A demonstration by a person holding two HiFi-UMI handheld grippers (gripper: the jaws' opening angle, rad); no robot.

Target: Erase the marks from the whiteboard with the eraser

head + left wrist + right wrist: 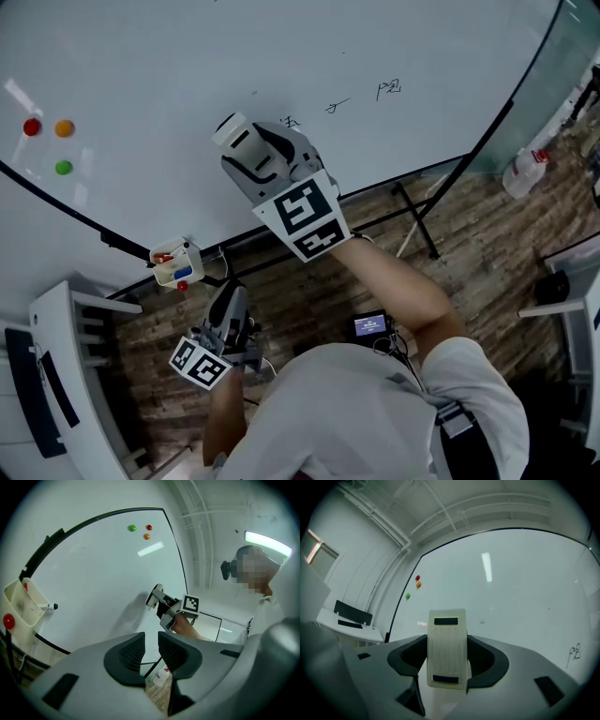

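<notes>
Up at the whiteboard (187, 75), in the head view, my right claw (239, 141) holds the eraser (230, 129) close to the board. The handwritten marks (337, 106) run in a row off to its right, the nearest just beside the claw's body. My left claw (225, 314) hangs low, well apart from those marks, so the right claw is the nearer one.

From the left gripper view, its jaws stand a narrow gap apart with nothing between them.

From the right gripper view, the jaws are clamped on the eraser (447, 639), its long axis lying along the claw. One mark (575, 652) sits low at the right. I judge the coming sweep should go rightward.
</notes>
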